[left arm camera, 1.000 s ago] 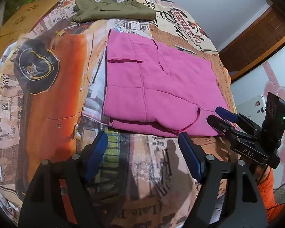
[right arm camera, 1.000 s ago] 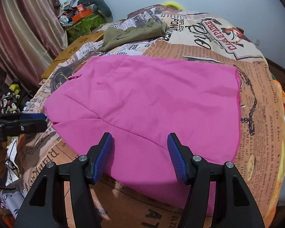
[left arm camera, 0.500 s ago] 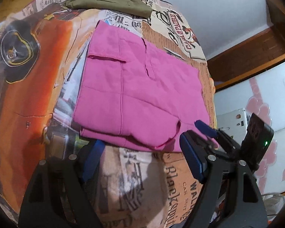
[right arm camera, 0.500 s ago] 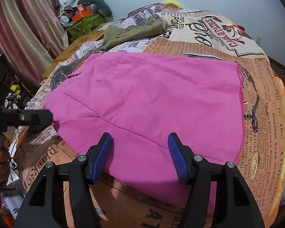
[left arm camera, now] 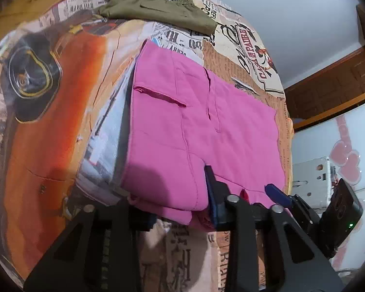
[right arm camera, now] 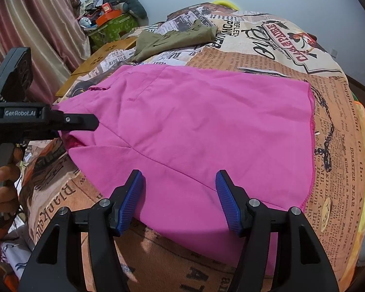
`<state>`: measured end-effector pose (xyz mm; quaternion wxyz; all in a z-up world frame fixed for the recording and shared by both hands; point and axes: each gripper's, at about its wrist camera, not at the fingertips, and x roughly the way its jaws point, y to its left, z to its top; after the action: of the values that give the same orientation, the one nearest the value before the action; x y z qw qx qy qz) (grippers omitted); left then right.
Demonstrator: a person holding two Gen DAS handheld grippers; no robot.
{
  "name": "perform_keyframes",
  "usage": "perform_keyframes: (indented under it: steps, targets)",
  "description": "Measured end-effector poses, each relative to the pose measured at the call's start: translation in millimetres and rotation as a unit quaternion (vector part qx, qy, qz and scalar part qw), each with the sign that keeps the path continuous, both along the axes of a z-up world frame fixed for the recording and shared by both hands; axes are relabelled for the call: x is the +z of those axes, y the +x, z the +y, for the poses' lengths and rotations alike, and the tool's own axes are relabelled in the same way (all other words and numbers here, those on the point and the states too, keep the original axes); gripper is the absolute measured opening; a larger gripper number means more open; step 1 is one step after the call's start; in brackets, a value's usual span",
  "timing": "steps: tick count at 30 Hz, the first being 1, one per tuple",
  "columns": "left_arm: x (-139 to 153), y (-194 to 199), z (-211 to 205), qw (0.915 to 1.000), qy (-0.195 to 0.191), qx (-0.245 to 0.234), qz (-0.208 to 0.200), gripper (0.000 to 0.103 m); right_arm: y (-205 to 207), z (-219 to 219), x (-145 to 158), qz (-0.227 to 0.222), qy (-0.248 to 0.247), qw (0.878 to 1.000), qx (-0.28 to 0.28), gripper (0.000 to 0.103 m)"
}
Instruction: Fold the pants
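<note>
The pink pants [left arm camera: 202, 131] lie folded flat on the printed bedspread [left arm camera: 48, 121]; they also fill the middle of the right wrist view [right arm camera: 206, 126]. My left gripper [left arm camera: 177, 209] is open with its jaws around the near corner of the pants; one finger is hidden under the fabric. It shows from the side in the right wrist view [right arm camera: 85, 121], tips at the pants' left edge. My right gripper [right arm camera: 180, 199] is open, its fingers over the near hem of the pants. It shows in the left wrist view [left arm camera: 277, 194] at the pants' right corner.
Olive-green folded pants [left arm camera: 158, 7] lie at the far end of the bed, also in the right wrist view [right arm camera: 175, 39]. A wooden board [right arm camera: 102, 58] and clutter boxes [right arm camera: 109, 22] stand by the curtain at left. A wall and wooden door frame [left arm camera: 333, 82] are on the right.
My left gripper has moved forward and down onto the near corner of the pants, its jaws now around the fabric edge. My right gripper has barely moved.
</note>
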<state>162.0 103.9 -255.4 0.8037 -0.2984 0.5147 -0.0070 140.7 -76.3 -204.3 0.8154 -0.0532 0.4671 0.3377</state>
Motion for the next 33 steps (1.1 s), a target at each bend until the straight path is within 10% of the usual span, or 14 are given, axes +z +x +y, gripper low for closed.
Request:
perform_keyframes:
  steps: [17,33]
  targets:
    - [78,7,-63,0.965,0.215,-0.092,-0.119,0.019,-2,0,2,0.01,0.017,1.0,-0.008,0.059]
    - [93,2,-97,0.9548,0.241,-0.116,-0.131,0.019,6,-116,-8,0.044,0.017,0.985,-0.163,0.059]
